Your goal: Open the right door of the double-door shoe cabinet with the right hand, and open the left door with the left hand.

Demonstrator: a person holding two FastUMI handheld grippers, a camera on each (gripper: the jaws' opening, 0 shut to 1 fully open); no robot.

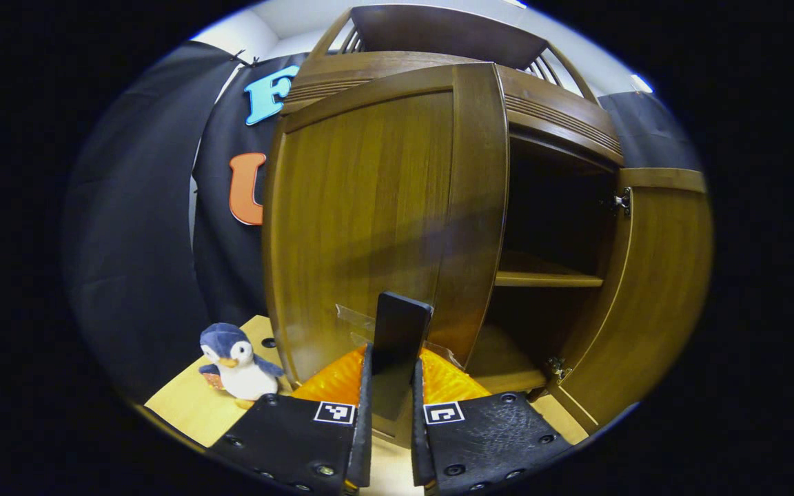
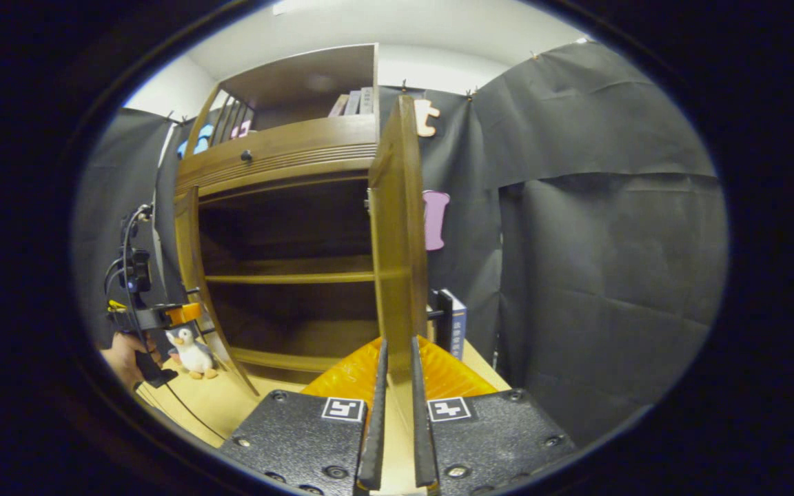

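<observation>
Left tool point(image 1: 391, 375) clamps left door point(image 1: 369, 213) handle point(image 1: 400, 331); right tool point(image 2: 398, 386) pinches right door point(image 2: 397, 234) edge; interior dark.

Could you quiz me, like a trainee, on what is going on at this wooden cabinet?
1. True or false: both cabinet doors are swung open.
2. What does the left gripper clamp?
A. a book
B. the left door's black handle
C. the toy
3. Which toy stands beside the cabinet?

Key:
1. True: left door and right door are open.
2. B
3. A plush penguin.
</observation>
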